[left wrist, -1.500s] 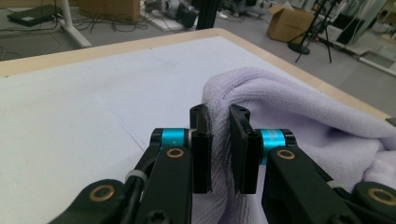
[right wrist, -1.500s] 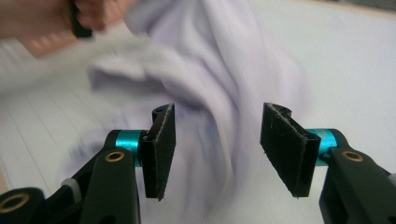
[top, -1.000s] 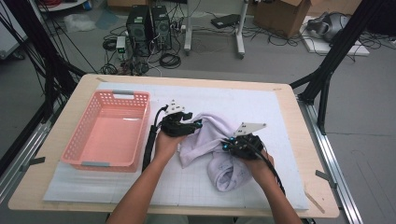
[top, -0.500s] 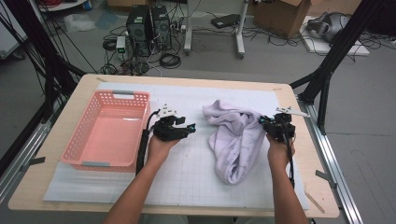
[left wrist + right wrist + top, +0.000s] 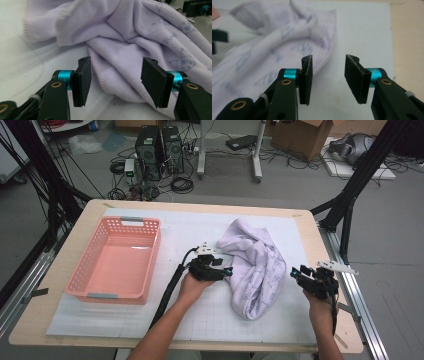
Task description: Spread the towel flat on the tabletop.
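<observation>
Left gripper [image 5: 227,271]: jaws spread wide with nothing between them; in the left gripper view [image 5: 115,81] a hemmed edge of the towel lies in the gap just beyond the pads.
Right gripper [image 5: 296,274]: jaws also apart and empty; in the right gripper view [image 5: 328,80] bare mat shows between them, with the towel's edge a little ahead and to one side.
Towel [image 5: 255,265]: a pale lilac cloth with a faint printed pattern, lying crumpled on the white mat [image 5: 200,320] in the middle of the table, between the two hands.
Long axis: it runs from the far side of the table toward the person, bunched and thicker at the far end.
Nearer hand: the left one, whose tips sit right at the towel's left edge; the right one stands clearly apart from the right edge.
Direction: the towel lies to the right of the left gripper and to the left of the right.
Basket [image 5: 100,285]: pink, empty, on the mat well to the left of the left hand.
</observation>
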